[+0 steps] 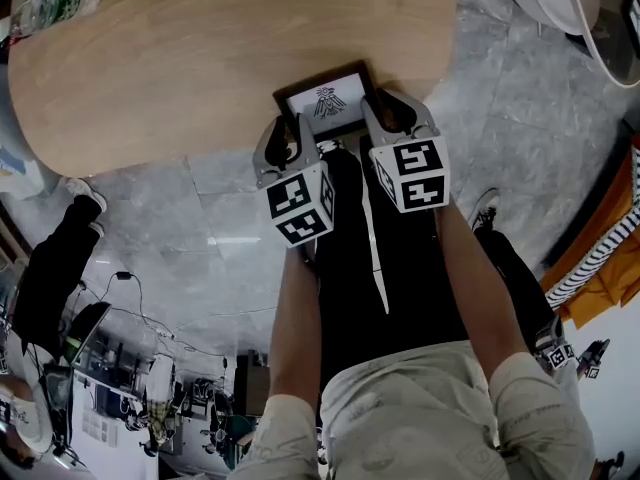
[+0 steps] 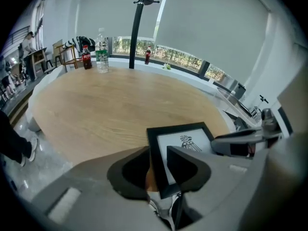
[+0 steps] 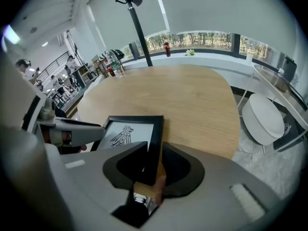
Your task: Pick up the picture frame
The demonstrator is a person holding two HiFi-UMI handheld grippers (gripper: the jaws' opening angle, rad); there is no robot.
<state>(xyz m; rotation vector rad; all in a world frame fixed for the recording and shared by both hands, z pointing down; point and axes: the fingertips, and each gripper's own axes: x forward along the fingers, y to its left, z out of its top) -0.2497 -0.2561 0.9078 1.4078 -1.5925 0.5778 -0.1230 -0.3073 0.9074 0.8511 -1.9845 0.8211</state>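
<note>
Pale wood, smooth and round-edged, forms the surface (image 1: 200, 58). In the head view the picture frame (image 1: 325, 98) lies flat right at its near rim, with bare wood beyond it and grey stone floor (image 1: 230, 218) open below. The left gripper (image 1: 285, 140) and right gripper (image 1: 395, 118) sit at the frame's two near corners.

In the left gripper view the frame's matte black left rail stands between the released fingers (image 2: 127, 170), which straddle it without pressing. Behind it the surface is bare up to the bottles (image 2: 101, 57) at the far edge.

In the right gripper view the right rail sits between that gripper's spread fingers (image 3: 178, 170). They too are unclamped, and a sliver of wood shows beside the rail. A round white stool (image 3: 262, 119) stands off the surface's curved edge.
</note>
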